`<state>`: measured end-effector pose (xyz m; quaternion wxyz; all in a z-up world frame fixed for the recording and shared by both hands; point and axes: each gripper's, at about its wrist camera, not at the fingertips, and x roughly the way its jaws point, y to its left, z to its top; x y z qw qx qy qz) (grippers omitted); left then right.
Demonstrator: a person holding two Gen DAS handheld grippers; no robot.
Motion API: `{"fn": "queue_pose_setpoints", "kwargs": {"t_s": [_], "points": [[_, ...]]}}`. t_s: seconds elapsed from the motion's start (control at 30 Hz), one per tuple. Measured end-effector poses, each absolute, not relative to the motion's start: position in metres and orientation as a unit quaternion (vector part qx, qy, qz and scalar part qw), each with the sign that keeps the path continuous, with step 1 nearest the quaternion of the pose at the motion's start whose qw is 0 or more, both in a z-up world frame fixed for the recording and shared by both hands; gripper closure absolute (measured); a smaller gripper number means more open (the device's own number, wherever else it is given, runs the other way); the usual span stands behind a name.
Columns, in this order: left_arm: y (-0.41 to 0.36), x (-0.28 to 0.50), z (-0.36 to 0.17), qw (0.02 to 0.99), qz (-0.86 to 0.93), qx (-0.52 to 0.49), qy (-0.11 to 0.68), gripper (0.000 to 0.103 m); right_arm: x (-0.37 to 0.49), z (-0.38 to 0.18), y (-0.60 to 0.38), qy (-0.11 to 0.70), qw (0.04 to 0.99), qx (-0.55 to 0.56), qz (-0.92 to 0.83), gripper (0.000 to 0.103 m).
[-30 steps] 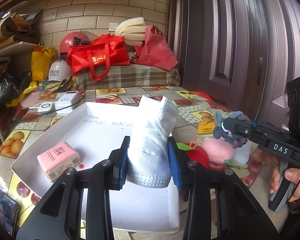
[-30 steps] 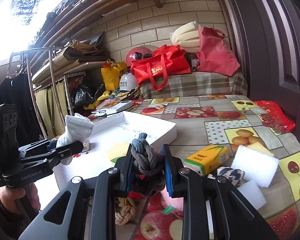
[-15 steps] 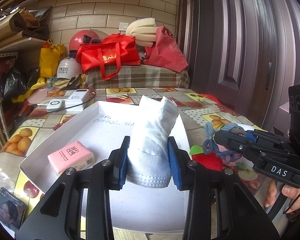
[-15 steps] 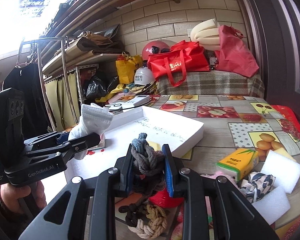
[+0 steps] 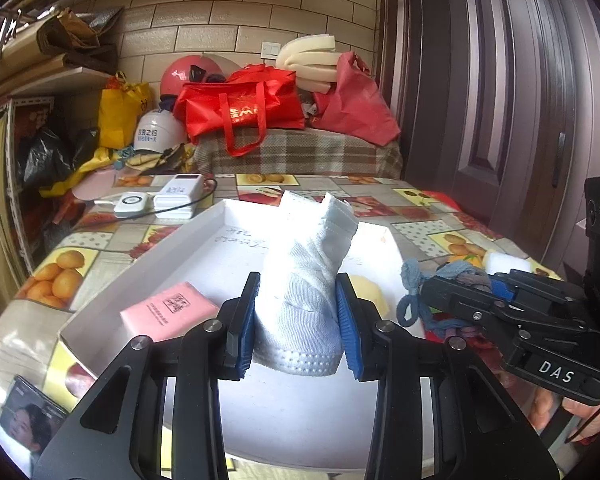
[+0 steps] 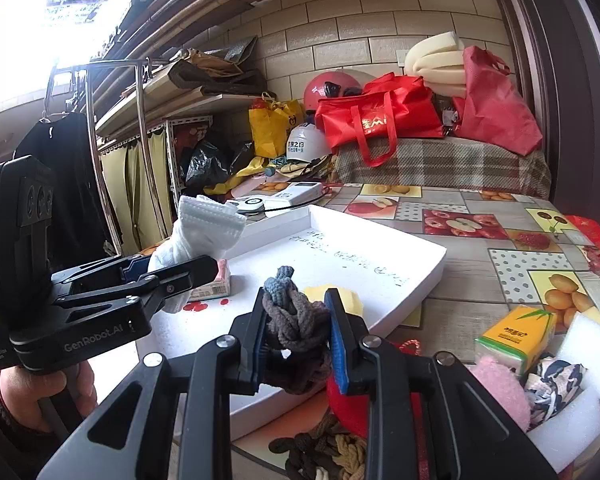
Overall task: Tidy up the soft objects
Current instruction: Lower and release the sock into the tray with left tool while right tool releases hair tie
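Both grippers are loaded: left gripper clamps the white sock above the white tray; right gripper, at 3 o'clock, pinches the knotted rope, probably for deposit.

The tray is plain white with dark scribbled handwriting on its floor, and inside it lie a pink packet printed in black and a pale yellow sponge. Over the tray, the black left gripper with blue pads clamps a white cloth, while the black right gripper pinches a grey-brown knotted rope tipped blue-grey. Beyond the tray, the tablecloth shows fruit-picture squares, dotted squares and wood-grain patches, and beside the tray sit a yellow-and-green box, a pink fluffy ball and white foam blocks.
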<state>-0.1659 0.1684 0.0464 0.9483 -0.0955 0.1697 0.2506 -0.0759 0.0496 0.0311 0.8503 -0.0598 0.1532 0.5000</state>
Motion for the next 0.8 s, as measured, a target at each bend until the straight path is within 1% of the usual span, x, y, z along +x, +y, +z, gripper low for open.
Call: {"fn": "queue_pose_setpoints", "kwargs": {"t_s": [0.1, 0.4, 0.57, 0.8], "points": [[0.177, -0.165, 0.046, 0.944, 0.267, -0.089, 0.173, 0.068, -0.074, 0.031, 0.057, 0.161, 0.847, -0.061, 0.503, 0.077], [0.214, -0.166, 0.04, 0.93, 0.292, -0.124, 0.187, 0.068, -0.068, 0.029, 0.086, 0.181, 0.837, -0.066, 0.513, 0.077], [0.228, -0.161, 0.039, 0.924, 0.307, -0.121, 0.193, 0.068, -0.061, 0.029, 0.096, 0.185, 0.835, -0.057, 0.515, 0.077], [0.233, -0.153, 0.037, 0.917, 0.315, -0.118, 0.212, 0.068, -0.047, 0.027, 0.108, 0.208, 0.838, -0.045, 0.502, 0.077]]}}
